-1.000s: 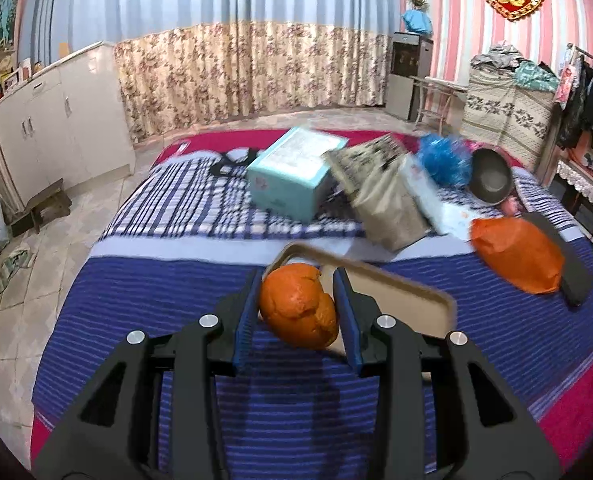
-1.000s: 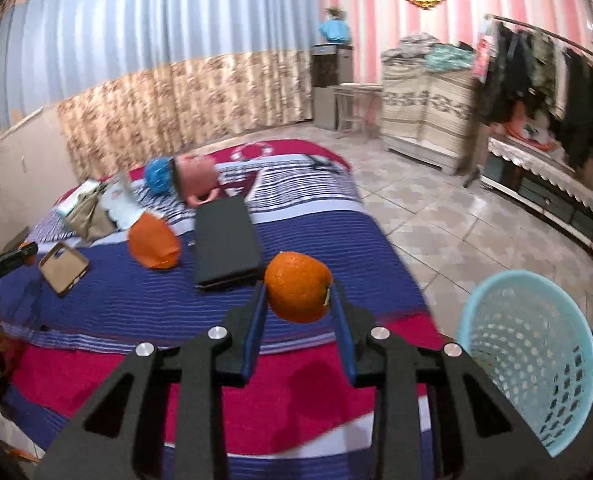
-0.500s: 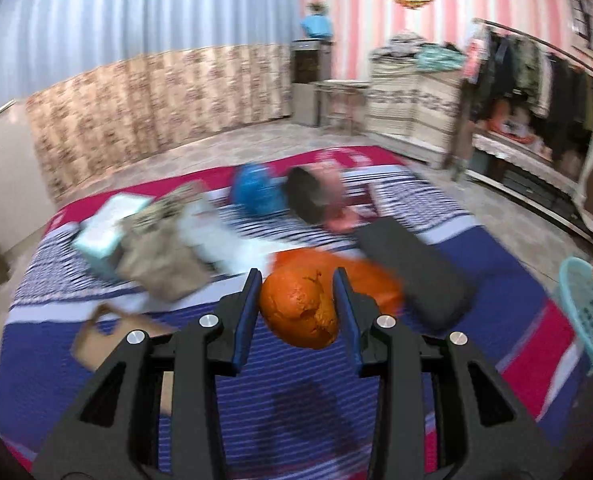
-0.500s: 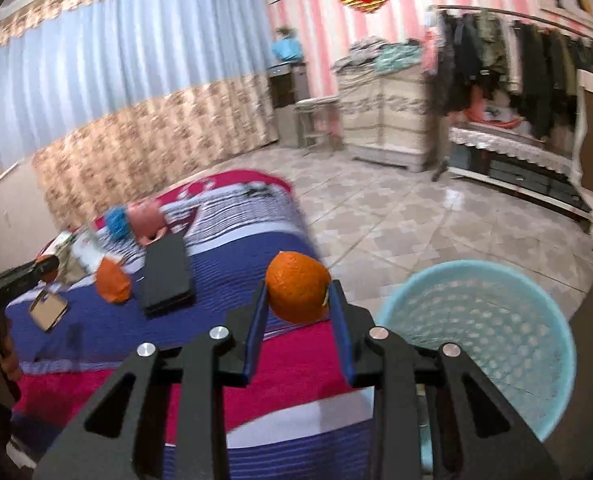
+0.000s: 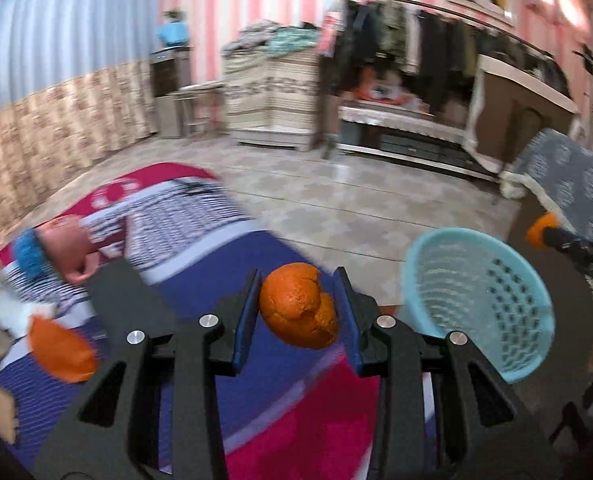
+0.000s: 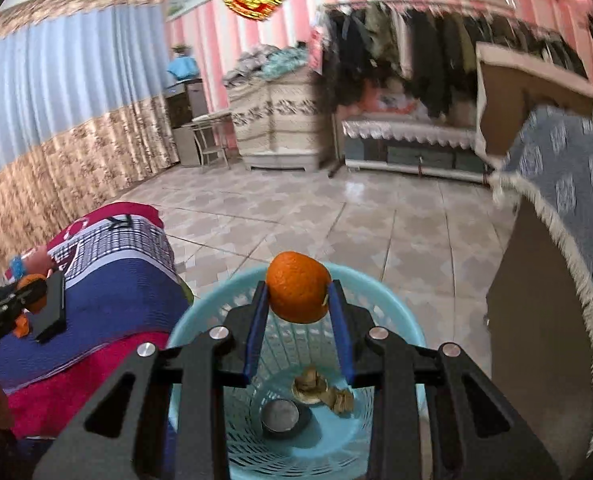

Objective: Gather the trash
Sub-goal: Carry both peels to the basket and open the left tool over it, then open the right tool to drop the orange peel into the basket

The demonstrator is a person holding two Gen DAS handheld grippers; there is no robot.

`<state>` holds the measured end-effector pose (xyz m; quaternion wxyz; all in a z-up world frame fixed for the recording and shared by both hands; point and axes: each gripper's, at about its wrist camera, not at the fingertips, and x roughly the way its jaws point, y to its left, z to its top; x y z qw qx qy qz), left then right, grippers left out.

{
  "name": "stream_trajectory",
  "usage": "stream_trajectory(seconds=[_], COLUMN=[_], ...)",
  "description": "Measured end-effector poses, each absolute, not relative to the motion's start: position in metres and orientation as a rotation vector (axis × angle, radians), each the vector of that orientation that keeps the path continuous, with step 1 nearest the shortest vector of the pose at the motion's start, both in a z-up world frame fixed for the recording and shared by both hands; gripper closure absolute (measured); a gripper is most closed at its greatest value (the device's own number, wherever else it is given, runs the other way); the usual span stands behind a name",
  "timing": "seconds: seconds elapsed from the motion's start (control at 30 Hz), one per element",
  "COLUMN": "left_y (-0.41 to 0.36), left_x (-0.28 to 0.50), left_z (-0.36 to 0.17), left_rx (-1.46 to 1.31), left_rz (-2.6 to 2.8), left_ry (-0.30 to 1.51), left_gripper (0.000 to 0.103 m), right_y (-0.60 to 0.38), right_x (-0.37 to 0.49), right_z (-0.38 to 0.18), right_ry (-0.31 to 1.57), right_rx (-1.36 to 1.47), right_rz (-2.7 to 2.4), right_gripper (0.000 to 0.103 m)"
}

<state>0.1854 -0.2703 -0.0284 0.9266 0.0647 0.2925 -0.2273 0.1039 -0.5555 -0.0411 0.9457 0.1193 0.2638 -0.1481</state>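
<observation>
**Two orange peels held near the blue basket**

The torn orange peel [image 5: 298,306] sat pinched between the blue pads of the left gripper [image 5: 298,308], its cracked skin facing the camera, above the corner of the bed [image 5: 200,292] where the blue stripes met the red edge. The whole orange peel [image 6: 298,293], rounder and smoother, was clamped between the pads of the right gripper [image 6: 298,300], and it hung directly over the open mouth of the light blue basket [image 6: 200,320]. Inside that basket lay a round metal lid or cap [image 6: 280,416] and some crumpled brownish scraps [image 6: 322,392] on the perforated bottom.

From the left wrist camera the basket stood on the tiled floor to the right of the bed corner, with the right gripper and its orange load showing at the far right edge just above the rim. On the bed, left of the left gripper, lay an orange bag [image 5: 62,354], a flat black case [image 5: 124,304], a pink object [image 5: 66,248] and a blue fuzzy one [image 5: 28,254] beside it; motion blur made these hard to tell.

A brown cabinet [image 6: 536,320] draped with a fringed grey-blue cloth [image 6: 568,184] stood just right of the basket. Further off were a clothes rack [image 6: 416,60], a patterned chest [image 6: 280,120] and a pink striped wall
</observation>
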Motion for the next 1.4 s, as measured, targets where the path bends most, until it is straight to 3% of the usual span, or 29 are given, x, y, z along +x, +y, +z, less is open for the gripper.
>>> stream_trajectory(seconds=[0.3, 0.67, 0.73, 0.8, 1.0, 1.23, 1.4], left_y=[-0.380, -0.428, -0.429, -0.428, -0.415, -0.387, -0.364], left_x=[0.183, 0.198, 0.201, 0.201, 0.210, 0.220, 0.221], left_z=[-0.046, -0.071, -0.071, -0.067, -0.055, -0.048, -0.045], left_rx=[0.199, 0.227, 0.223, 0.217, 0.214, 0.184, 0.170], left_rz=[-0.625, -0.661, -0.664, -0.652, -0.595, -0.517, -0.472], left_ry=[0.611, 0.633, 0.629, 0.604, 0.554, 0.534, 0.531], left_gripper=[0.067, 0.066, 0.047, 0.036, 0.017, 0.008, 0.006], right_y=[-0.569, -0.592, -0.591, -0.590, -0.580, -0.564, -0.550], right_x=[0.115, 0.113, 0.112, 0.111, 0.117, 0.120, 0.123], right_z=[-0.071, -0.078, -0.078, -0.076, -0.075, -0.076, -0.070], right_ry=[0.620, 0.635, 0.635, 0.627, 0.628, 0.613, 0.580], right_rx=[0.224, 0.300, 0.300, 0.300, 0.275, 0.240, 0.196], right_rz=[-0.355, -0.438, -0.449, -0.454, -0.475, -0.480, -0.486], right_gripper=[0.072, 0.072, 0.072, 0.072, 0.072, 0.071, 0.068])
